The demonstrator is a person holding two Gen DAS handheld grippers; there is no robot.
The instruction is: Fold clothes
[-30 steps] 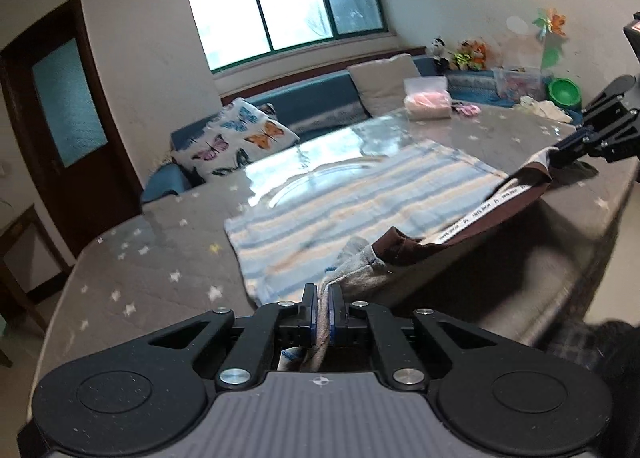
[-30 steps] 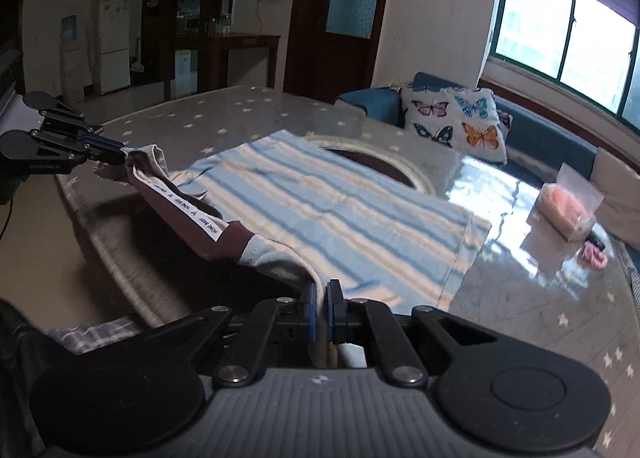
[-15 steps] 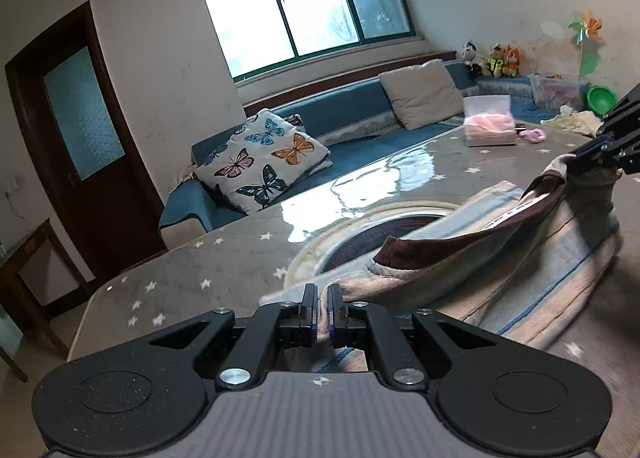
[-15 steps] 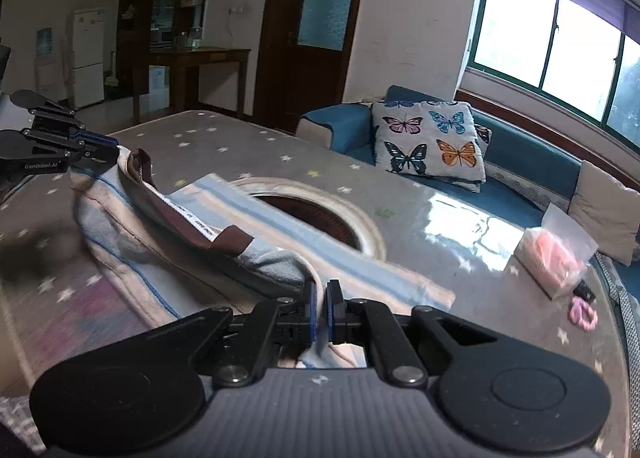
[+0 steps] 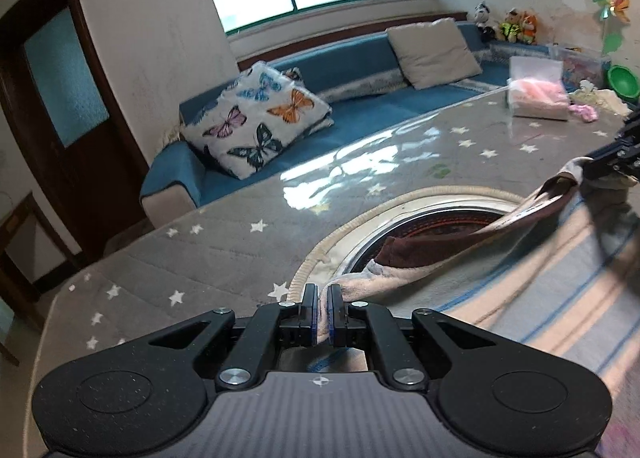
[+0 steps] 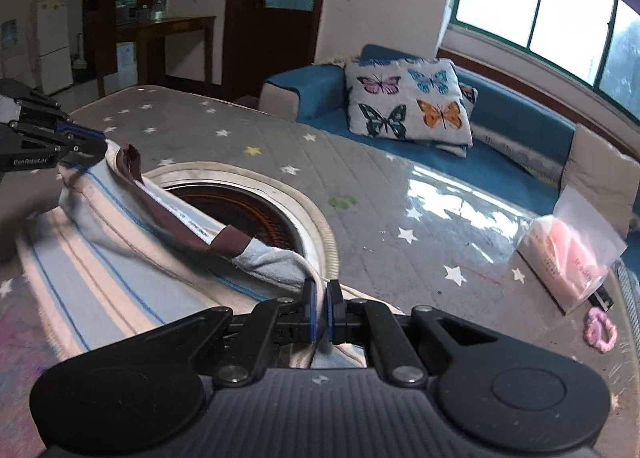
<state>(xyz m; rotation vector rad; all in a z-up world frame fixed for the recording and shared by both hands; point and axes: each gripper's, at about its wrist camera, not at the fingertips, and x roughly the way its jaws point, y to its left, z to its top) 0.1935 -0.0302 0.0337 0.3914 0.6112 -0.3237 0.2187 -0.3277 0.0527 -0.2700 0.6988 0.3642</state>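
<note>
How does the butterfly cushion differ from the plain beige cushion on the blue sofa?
The butterfly cushion is white with coloured butterflies; the plain beige cushion has no pattern. The butterfly cushion sits near the sofa's end by the door, the beige cushion further along under the window. Both lean against the sofa's back.

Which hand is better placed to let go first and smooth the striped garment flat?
Neither clearly. The left claw and right claw are each shut on a waistband corner of the striped garment, held evenly over the table. Probably release both together.
</note>
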